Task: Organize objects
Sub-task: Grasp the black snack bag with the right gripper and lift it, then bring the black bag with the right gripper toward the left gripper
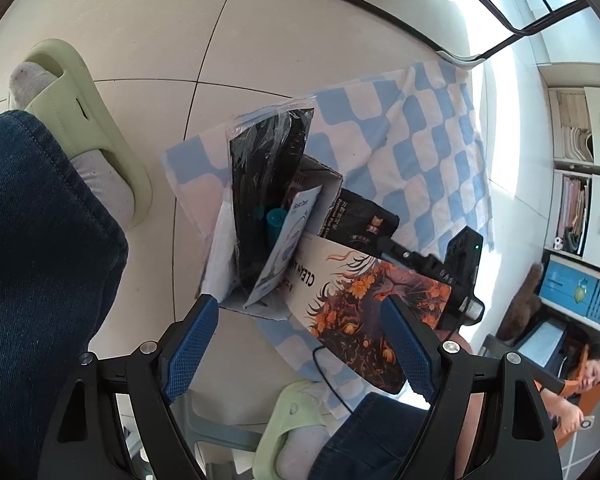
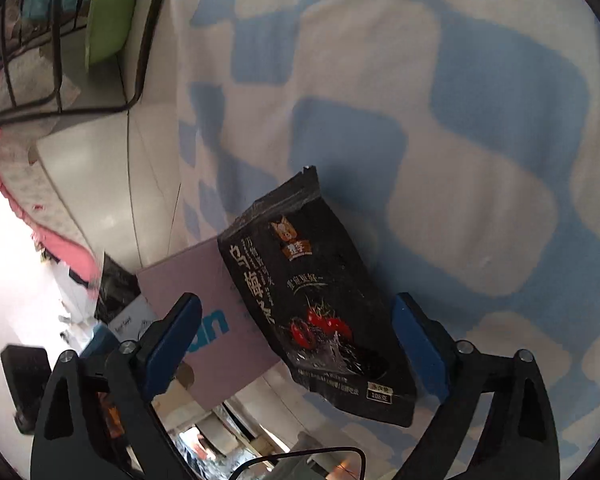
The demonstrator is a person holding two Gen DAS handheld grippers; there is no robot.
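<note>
One blue-and-white checkered cloth (image 1: pixel 420 140) lies spread on the tiled floor (image 1: pixel 148 20) and carries the other items. One open cardboard box (image 1: pixel 332 184) stands on it. One large printed sheet with orange flowers (image 1: pixel 364 304) leans at the box's near side. One black item in a clear plastic bag (image 1: pixel 268 168) stands upright in the box, beside one white leaflet (image 1: pixel 292 240) and one teal cylinder (image 1: pixel 276 224). One black snack pouch (image 2: pixel 320 300) with red fruit on its label lies tilted, its top resting against the outside of the box, its lower part on the cloth.

Two hand-held grippers are counted. The left hand-held gripper (image 1: pixel 300 312) hangs above the near edge of the box and the printed sheet, jaws wide apart, nothing between them and no contact seen. The right hand-held gripper (image 2: pixel 300 320) straddles the lower half of the snack pouch; its jaws stand wide, a clear gap shows on the left side, and on the right the pouch edge lies just beside the pad (image 2: pixel 416 348); contact there cannot be determined.
</note>
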